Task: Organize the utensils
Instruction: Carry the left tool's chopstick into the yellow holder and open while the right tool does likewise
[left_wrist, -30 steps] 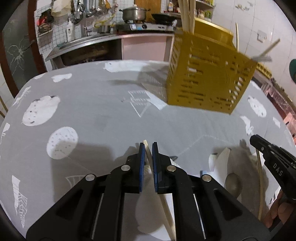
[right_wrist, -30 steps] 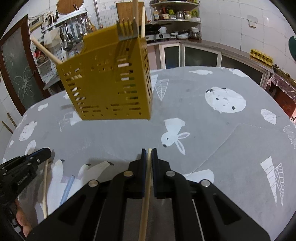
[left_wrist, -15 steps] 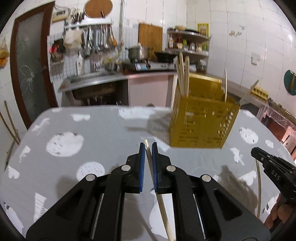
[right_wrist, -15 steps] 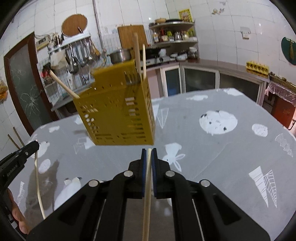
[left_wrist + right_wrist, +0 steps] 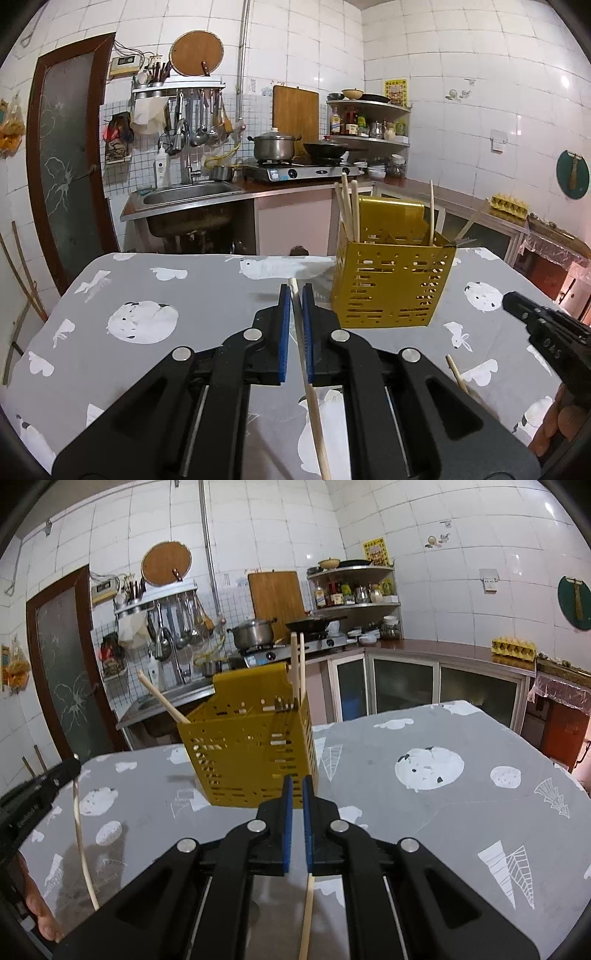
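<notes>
A yellow perforated utensil basket stands on the grey table and holds several chopsticks; it also shows in the right wrist view. My left gripper is shut on a pale wooden chopstick that hangs down below the jaws; the basket is just ahead to its right. My right gripper is shut on another chopstick, its lower part hanging beneath the jaws, right in front of the basket. Each gripper appears at the edge of the other's view, the right gripper and the left gripper.
The grey tablecloth has white animal and leaf prints. Behind the table are a sink, a stove with a pot and shelves. A cabinet counter runs along the right wall.
Both grippers have risen and tilted up from the table, each carrying its chopstick. The basket now looks lower and farther away, and the kitchen wall fills the upper view.
</notes>
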The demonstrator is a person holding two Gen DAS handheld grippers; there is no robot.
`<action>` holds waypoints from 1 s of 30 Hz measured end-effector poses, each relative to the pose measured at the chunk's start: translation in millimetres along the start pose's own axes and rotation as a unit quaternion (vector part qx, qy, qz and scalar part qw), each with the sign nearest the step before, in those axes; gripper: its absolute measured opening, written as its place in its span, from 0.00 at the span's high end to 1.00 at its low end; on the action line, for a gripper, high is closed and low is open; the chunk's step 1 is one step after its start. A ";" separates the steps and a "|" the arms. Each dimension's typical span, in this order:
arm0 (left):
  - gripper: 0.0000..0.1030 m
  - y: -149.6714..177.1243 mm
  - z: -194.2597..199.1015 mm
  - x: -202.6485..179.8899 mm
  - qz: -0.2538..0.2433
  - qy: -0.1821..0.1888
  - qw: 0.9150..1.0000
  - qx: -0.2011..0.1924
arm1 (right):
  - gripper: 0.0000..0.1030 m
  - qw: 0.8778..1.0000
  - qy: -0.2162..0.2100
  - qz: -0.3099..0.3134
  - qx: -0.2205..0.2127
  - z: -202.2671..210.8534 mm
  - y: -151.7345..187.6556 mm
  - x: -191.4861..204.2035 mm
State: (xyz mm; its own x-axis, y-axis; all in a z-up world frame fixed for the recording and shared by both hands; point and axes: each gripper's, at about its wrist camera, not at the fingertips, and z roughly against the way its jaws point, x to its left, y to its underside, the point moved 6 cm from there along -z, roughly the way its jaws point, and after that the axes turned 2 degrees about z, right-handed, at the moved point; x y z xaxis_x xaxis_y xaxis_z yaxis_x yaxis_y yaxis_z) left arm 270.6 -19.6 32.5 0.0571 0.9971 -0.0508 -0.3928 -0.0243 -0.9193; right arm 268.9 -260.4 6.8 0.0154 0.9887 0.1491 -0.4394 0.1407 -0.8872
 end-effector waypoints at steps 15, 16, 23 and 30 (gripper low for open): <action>0.95 14.0 -24.5 9.1 0.008 -0.006 0.999 0.033 | 0.70 0.984 0.047 0.045 0.167 -83.7 48.0 -6.7; 0.95 15.0 -26.9 11.5 0.013 -0.007 0.999 0.036 | 0.72 0.981 0.047 0.043 0.184 -90.4 52.4 -6.9; 0.95 16.3 -32.3 12.3 0.017 -0.012 0.999 0.041 | 0.94 0.977 0.036 0.048 0.206 -98.6 60.5 -3.8; 0.95 13.4 -26.6 11.9 0.018 -0.006 0.999 0.032 | 0.95 0.991 0.024 0.009 0.134 -68.4 35.3 -10.7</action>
State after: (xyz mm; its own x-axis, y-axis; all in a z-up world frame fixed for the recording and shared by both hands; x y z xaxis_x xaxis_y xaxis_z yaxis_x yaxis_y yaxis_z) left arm 290.4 -9.9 9.2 0.0319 0.9964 -0.0781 -0.4525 -0.0552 -0.8901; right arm 314.6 -262.4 -56.0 0.0448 0.9932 0.1077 -0.6632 0.1102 -0.7403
